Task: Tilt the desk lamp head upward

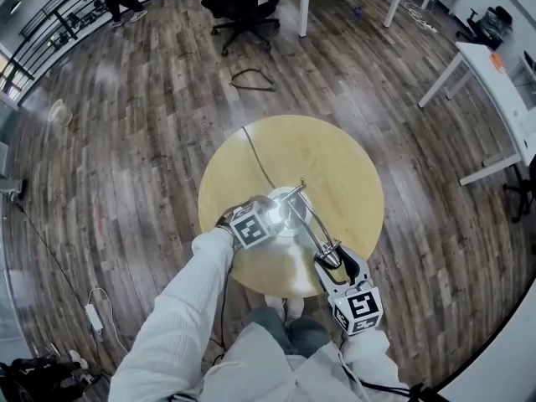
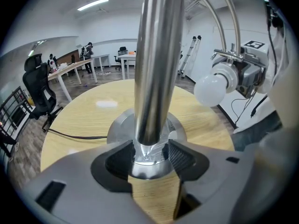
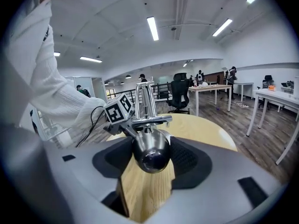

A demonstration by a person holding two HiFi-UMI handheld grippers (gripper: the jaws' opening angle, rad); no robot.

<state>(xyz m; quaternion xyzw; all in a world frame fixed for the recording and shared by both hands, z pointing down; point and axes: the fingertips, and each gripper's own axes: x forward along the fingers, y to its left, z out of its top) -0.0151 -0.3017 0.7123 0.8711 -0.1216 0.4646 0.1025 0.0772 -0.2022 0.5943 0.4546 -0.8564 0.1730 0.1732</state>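
A chrome desk lamp stands near the front of a round wooden table point(image 1: 335, 157). Its base point(image 1: 289, 224) lies below my left gripper point(image 1: 272, 214). In the left gripper view, that gripper point(image 2: 150, 155) is shut on the foot of the upright lamp post point(image 2: 156, 69), with a pad against each side. The curved arms lead over to the white bulb point(image 2: 212, 88). My right gripper point(image 1: 332, 260) holds the lamp's far end over the table's front edge. In the right gripper view, the rounded chrome lamp head point(image 3: 150, 150) sits between the pads of that gripper point(image 3: 150, 157), touching both.
The lamp's black cord point(image 1: 255, 157) runs across the table to its far edge. On the wood floor there is a black office chair point(image 1: 243, 2) and a loose cable loop point(image 1: 251, 79) beyond the table. White desks point(image 1: 494, 82) stand at the right. People stand far off.
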